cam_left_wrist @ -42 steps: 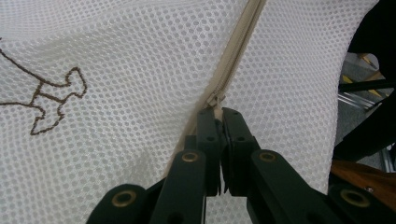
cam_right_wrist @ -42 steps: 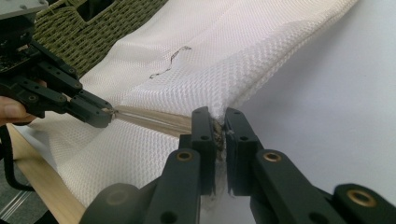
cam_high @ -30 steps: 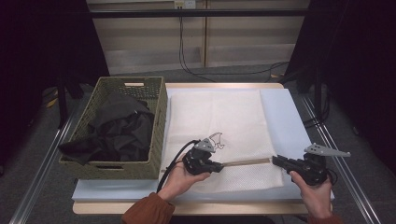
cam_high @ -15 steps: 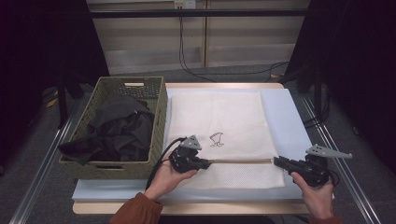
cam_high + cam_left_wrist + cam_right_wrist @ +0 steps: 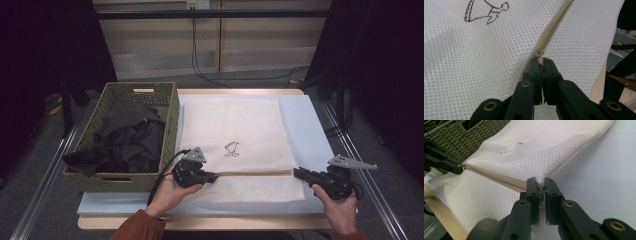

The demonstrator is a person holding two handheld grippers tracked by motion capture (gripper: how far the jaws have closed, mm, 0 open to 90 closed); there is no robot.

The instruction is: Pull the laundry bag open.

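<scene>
At the near edge of the table (image 5: 310, 150), a hand in a rust-coloured sleeve holds the left gripper (image 5: 214, 176), its jaws pinched tight on the zipper pull (image 5: 538, 53) of a white mesh laundry bag (image 5: 235, 130). In the left gripper view the pull is mostly hidden between the black pads; only its small metal tip pokes out above them. At the near right, the right gripper (image 5: 296, 172) has its jaws closed narrowly on the bag's corner at the zipper's end; the right gripper view shows a crumple of mesh and tape squeezed between the pads, too bunched to make out in detail.

The bag lies flat in the middle of the table on a pale blue-white sheet, its zipper (image 5: 255, 173), a beige tape, running left to right near the bag's near edge, between the two grippers. The fabric is an open honeycomb mesh, coarser below the zipper, finer above. A small dark brown embroidered logo (image 5: 231, 149) sits just beyond the zipper; its figure is hard to read.

Left of the bag, touching its edge, stands a rectangular olive woven basket (image 5: 172, 115) with cut-out handles, holding dark crumpled clothes (image 5: 127, 137) that spill over its near left rim. Farther off, cables (image 5: 200, 55) hang before pale panels; the sides fall into darkness.
</scene>
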